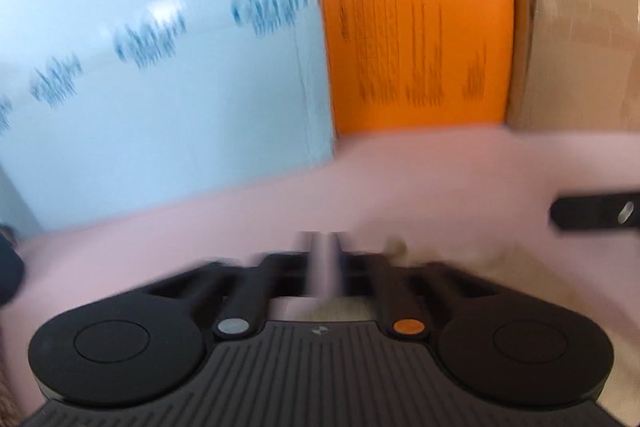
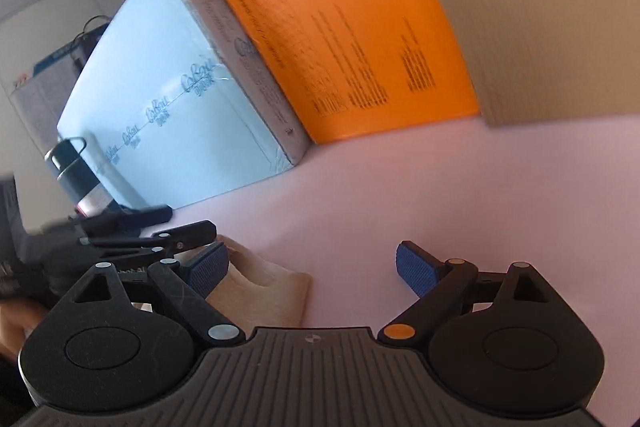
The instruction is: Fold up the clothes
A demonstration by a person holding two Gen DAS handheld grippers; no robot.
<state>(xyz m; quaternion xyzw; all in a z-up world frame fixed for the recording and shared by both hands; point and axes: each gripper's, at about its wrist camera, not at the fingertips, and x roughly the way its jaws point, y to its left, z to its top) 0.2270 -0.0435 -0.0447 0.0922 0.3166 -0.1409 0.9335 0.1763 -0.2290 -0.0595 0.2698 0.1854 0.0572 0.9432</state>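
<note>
A beige folded cloth [image 2: 272, 291] lies on the pink surface [image 2: 400, 187], just in front of my right gripper [image 2: 312, 271]. That gripper is open, its blue pads [image 2: 418, 273] wide apart, the left pad over the cloth's edge. The left wrist view is blurred. In it my left gripper [image 1: 322, 259] has its fingers drawn together at the centre, shut, and I make out nothing between them. The beige cloth [image 1: 400, 251] shows just right of them. The left gripper's dark fingers [image 2: 188, 233] reach in beside the right gripper.
Three boxes stand side by side at the back of the pink surface: a light blue one [image 1: 160, 67], an orange one [image 1: 416, 27] and a brown cardboard one [image 1: 580, 27]. A dark bottle [image 2: 76, 175] stands at the far left. A hand [image 2: 16, 327] shows at the left edge.
</note>
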